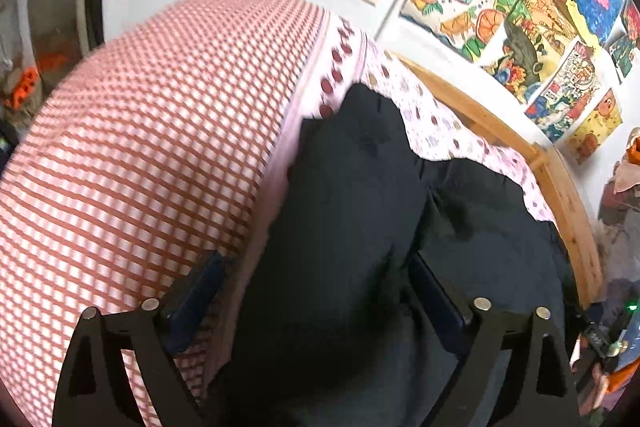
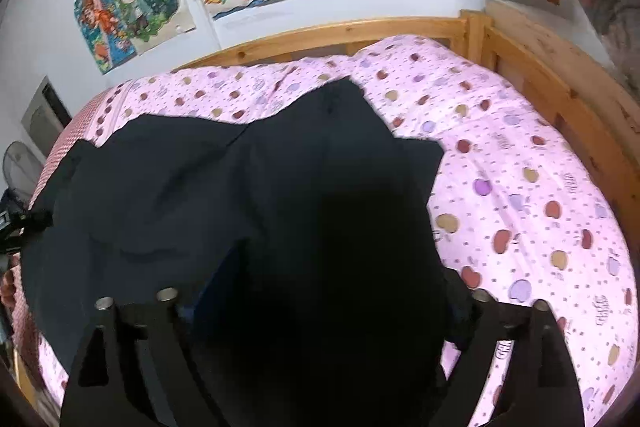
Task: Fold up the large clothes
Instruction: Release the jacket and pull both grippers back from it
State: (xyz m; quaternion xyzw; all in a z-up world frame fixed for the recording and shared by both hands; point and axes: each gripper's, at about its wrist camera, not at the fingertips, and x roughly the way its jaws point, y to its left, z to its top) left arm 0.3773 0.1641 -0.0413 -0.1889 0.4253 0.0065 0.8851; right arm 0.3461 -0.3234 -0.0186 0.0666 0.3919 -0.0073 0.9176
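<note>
Dark garment [image 2: 224, 187] sprawls on the pink bed [image 2: 520, 187], long axis 8-to-1 o'clock; left claw [image 1: 316, 291] and right claw [image 2: 320, 291] both spread wide, cloth bunched between.

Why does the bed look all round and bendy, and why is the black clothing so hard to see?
Both wrist views use fisheye lenses, so the wooden bed frame curves. In the left wrist view the checked cover is smeared by motion blur. In the right wrist view the black garment is underexposed, almost featureless near the camera.
</note>
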